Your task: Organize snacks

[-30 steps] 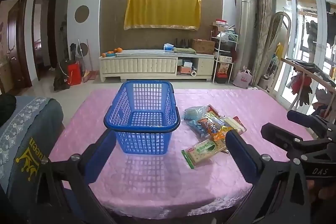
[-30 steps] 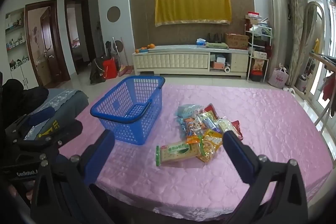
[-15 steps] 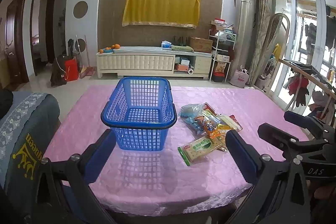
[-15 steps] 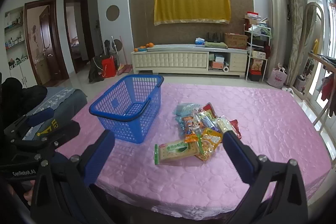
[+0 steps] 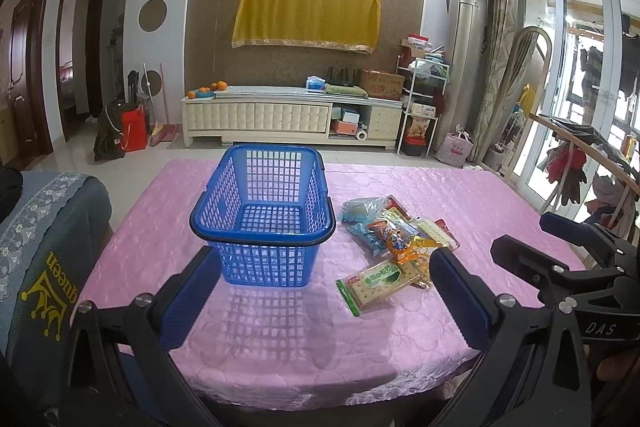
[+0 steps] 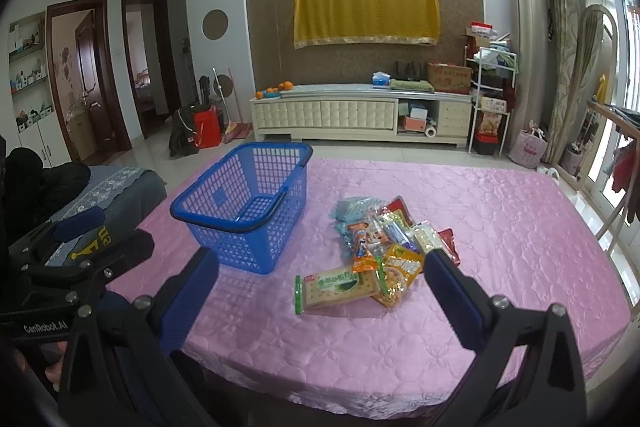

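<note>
— What is seen nearest?
— The left gripper (image 5: 320, 283) and the right gripper (image 6: 320, 287) are held low at the near edge of the surface (image 6: 500, 227), each with its blue-padded fingers (image 6: 452, 295) spread wide apart and nothing between them.

— And the snacks?
— A green-and-white cracker packet (image 6: 336, 289) is laid nearest, touching a heap of snack packets (image 6: 384, 231) just behind it. The blue plastic basket (image 5: 262, 211) is set upright just left of the heap, with nothing seen inside it.

— What is found beyond?
— A white TV cabinet (image 5: 292, 115) is placed against the far wall, under a yellow cloth (image 5: 306, 13).
</note>
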`<action>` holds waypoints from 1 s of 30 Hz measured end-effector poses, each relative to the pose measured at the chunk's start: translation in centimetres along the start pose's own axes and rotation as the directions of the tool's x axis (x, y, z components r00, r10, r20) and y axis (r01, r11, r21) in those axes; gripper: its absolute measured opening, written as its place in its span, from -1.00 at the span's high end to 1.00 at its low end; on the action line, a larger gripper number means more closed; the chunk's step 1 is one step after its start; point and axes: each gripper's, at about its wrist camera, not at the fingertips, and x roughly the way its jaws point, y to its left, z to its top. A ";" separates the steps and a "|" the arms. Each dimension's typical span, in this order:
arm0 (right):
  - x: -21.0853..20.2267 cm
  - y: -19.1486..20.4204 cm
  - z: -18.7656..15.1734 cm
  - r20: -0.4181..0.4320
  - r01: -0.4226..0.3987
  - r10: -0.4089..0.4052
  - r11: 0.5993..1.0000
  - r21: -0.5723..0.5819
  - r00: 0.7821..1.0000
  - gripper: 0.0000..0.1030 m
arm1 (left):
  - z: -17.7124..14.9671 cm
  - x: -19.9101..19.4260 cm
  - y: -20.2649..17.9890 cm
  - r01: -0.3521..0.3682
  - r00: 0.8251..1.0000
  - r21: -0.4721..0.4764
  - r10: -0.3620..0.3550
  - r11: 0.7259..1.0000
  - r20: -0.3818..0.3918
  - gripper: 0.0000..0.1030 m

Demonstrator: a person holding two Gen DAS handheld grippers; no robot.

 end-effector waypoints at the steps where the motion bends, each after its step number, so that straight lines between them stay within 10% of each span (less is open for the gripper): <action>1: 0.0 0.1 0.0 -0.001 0.000 0.000 1.000 0.001 1.000 -1.00 | 0.0 0.0 0.0 0.000 1.000 0.001 0.000 1.000 0.000 -1.00; 30: 0.0 -0.1 0.3 0.000 -0.006 0.006 1.000 0.005 1.000 -1.00 | 0.3 0.1 0.0 0.022 1.000 -0.002 -0.022 1.000 -0.012 -1.00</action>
